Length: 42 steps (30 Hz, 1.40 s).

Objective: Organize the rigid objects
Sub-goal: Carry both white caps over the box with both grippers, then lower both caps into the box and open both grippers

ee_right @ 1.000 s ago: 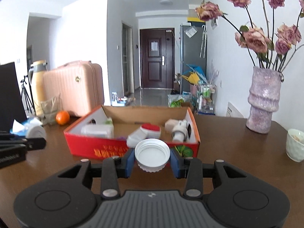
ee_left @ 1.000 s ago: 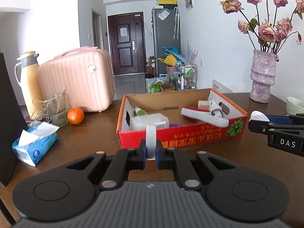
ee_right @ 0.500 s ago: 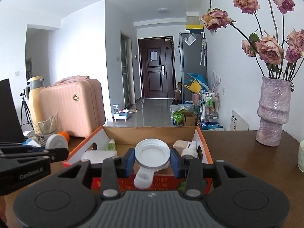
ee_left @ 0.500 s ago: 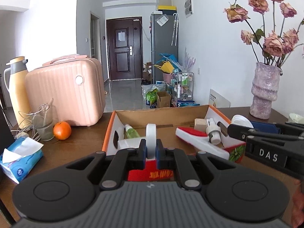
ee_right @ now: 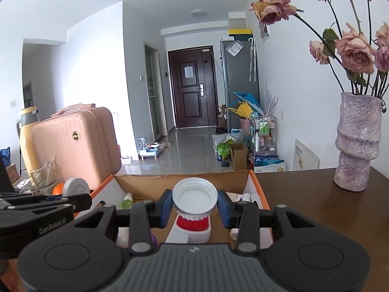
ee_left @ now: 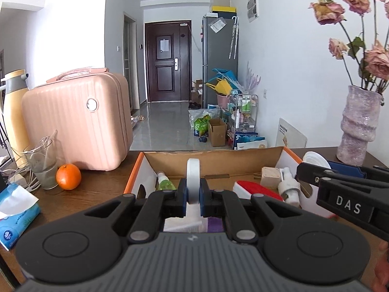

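Observation:
My left gripper (ee_left: pixel 193 197) is shut on a thin white disc (ee_left: pixel 193 180) held edge-on, above the near part of the open cardboard box (ee_left: pixel 218 157). My right gripper (ee_right: pixel 194 206) is shut on a white bottle cap (ee_right: pixel 194 198), its hollow side toward the camera, also over the box (ee_right: pixel 255 185). Inside the box lie a red and white piece (ee_right: pixel 193 226), a small green bottle (ee_left: pixel 165 183), a beige block (ee_left: pixel 269 174) and a white spray head (ee_left: pixel 289 188). Each gripper shows at the edge of the other's view, the white disc (ee_right: pixel 75 187) beside the left one.
A pink suitcase (ee_left: pixel 77 121), a yellow thermos (ee_left: pixel 14 112), a glass (ee_left: pixel 42 163), an orange (ee_left: pixel 68 176) and a tissue pack (ee_left: pixel 17 214) stand left of the box. A purple vase (ee_right: pixel 356 141) with dried roses stands at the right on the wooden table (ee_right: pixel 316 206).
Both grippers have moved forward with their loads, from in front of the box's red front wall to above its inside. The box now fills the near view.

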Motion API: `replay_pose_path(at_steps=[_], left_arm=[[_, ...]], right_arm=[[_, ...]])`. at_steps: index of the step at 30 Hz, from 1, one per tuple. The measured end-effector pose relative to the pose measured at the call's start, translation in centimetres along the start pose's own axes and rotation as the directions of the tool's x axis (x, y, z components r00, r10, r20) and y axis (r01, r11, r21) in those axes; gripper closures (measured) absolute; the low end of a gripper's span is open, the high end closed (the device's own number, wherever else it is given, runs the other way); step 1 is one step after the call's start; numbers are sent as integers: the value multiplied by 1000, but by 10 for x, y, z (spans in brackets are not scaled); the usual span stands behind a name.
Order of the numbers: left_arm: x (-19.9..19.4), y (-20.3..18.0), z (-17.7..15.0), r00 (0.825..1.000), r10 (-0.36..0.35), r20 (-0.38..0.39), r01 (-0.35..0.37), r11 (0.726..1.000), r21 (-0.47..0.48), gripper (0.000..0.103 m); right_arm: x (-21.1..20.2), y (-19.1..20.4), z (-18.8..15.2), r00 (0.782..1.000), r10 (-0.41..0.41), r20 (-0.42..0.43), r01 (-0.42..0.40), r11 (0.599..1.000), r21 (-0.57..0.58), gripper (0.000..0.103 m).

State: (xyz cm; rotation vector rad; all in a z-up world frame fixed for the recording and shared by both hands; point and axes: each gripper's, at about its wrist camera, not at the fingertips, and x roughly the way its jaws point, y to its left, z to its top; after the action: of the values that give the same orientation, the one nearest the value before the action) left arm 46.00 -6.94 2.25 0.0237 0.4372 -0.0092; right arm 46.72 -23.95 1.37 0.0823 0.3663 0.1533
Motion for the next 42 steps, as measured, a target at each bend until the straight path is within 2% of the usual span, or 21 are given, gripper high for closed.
replay_pose_path(at_steps=[15, 27, 28, 29, 30, 31, 32, 33, 34, 35, 38, 42], left_arm=[[64, -1, 11, 998, 32, -56, -32, 999, -7, 93], [92, 4, 9, 993, 62, -105, -61, 998, 16, 90], [94, 5, 9, 992, 66, -109, -65, 998, 13, 83], [94, 7, 9, 991, 64, -116, -64, 998, 8, 71], [93, 8, 8, 992, 62, -112, -62, 998, 6, 63], [93, 9, 7, 992, 67, -105, -66, 998, 7, 45], [92, 9, 8, 992, 83, -93, -83, 997, 9, 36], [90, 10, 8, 992, 101, -82, -101, 995, 6, 15], [88, 11, 9, 990, 119, -69, -119, 993, -3, 0], [86, 13, 9, 989, 138, -50, -139, 990, -22, 0], [87, 17, 9, 989, 134, -58, -136, 990, -44, 0], [88, 15, 9, 988, 142, -65, -144, 989, -27, 0]], right_arm=[[56, -4, 8, 998, -16, -53, 15, 1000, -16, 64], [77, -5, 1, 994, -27, -107, 23, 999, -33, 64], [78, -5, 1, 993, -30, -118, 26, 999, -36, 63], [79, -5, 0, 991, -33, -127, 28, 999, -39, 53], [80, -4, -1, 990, -37, -132, 32, 999, -41, 38], [80, -4, -2, 990, -49, -132, 43, 998, -48, 30], [79, -3, -3, 990, -61, -127, 54, 997, -54, 16], [78, -2, -4, 990, -71, -119, 64, 996, -59, 8], [78, -2, -4, 990, -78, -115, 71, 996, -60, 6], [78, -2, -5, 990, -83, -116, 76, 995, -58, 1], [82, -2, -5, 987, -98, -126, 91, 994, -55, 0], [83, -2, -4, 986, -102, -132, 96, 994, -53, 0]])
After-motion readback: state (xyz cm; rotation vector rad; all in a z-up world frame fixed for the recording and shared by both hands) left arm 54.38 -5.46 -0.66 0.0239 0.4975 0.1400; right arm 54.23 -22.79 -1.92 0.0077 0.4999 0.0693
